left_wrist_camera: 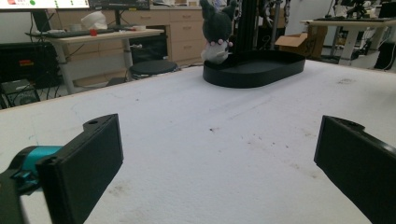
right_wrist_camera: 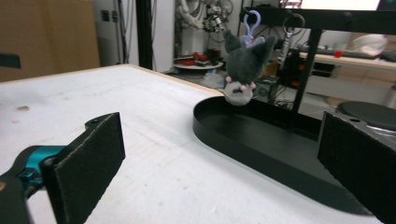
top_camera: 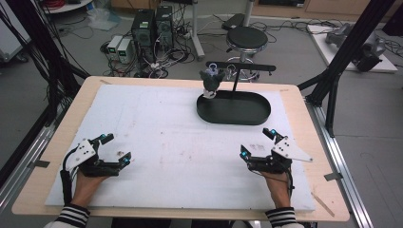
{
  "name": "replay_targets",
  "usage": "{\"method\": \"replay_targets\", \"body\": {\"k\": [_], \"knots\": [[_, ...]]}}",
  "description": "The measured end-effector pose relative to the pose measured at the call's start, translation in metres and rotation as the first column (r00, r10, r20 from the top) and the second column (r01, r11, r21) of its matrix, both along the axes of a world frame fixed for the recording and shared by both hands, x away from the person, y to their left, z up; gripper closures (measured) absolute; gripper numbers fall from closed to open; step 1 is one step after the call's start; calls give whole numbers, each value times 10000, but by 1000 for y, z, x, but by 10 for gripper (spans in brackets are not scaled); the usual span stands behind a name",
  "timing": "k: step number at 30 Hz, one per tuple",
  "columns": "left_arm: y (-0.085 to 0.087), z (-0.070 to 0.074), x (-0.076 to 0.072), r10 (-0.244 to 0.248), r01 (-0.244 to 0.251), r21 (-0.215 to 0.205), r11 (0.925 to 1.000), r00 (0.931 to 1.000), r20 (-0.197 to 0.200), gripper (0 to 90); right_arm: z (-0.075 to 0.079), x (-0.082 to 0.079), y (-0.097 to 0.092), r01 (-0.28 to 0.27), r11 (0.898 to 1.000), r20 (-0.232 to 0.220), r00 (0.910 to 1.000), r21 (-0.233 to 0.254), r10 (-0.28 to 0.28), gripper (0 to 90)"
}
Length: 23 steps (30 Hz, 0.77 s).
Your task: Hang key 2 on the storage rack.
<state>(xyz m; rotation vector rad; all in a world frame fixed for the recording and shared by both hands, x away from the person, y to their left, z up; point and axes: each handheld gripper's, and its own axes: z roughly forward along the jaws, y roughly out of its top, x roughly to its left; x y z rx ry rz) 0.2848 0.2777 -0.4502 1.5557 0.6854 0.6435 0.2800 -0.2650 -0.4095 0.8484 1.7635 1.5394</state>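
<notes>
Both grippers, left gripper (top_camera: 114,148) and right gripper (top_camera: 257,143), rest spread wide and empty on the white mat (top_camera: 157,142), well apart from the plush keychain (top_camera: 210,81) hanging on the stand (top_camera: 237,71) over the black tray (top_camera: 234,108); work judged not yet started.

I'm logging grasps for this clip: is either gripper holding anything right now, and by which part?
Nothing is held. The left gripper and right gripper both rest open on the white mat; the plush keychain hangs from its stand.

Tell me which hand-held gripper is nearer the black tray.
The right hand-held gripper. It sits just below the tray on the tray's side of the table; the left hand-held gripper is across the mat.
</notes>
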Motion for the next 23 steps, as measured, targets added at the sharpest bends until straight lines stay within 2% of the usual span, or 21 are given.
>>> {"method": "replay_targets", "body": {"k": [5, 7, 10, 14, 23], "knots": [[0, 0, 0, -15, 15, 14, 10000, 10000, 22, 17, -16, -7, -3, 180, 9996, 282, 9994, 195, -185, 6], [0, 0, 0, 1, -1, -11, 10000, 10000, 61, 17, -24, -10, -4, 154, 9993, 212, 9996, 329, -161, 6], [0, 0, -1, -22, 22, -1, 10000, 9999, 116, 17, -32, -9, -3, 271, 9996, 86, 9996, 57, -272, 6], [0, 0, -1, 3, -3, 11, 10000, 9999, 124, 17, -39, -7, -2, 249, 9997, -99, 9996, 25, -248, 6], [0, 0, -1, 21, -21, -11, 10000, 9999, 163, 17, -41, -7, -2, 355, 9994, -45, 9994, 24, -354, 6]]}}
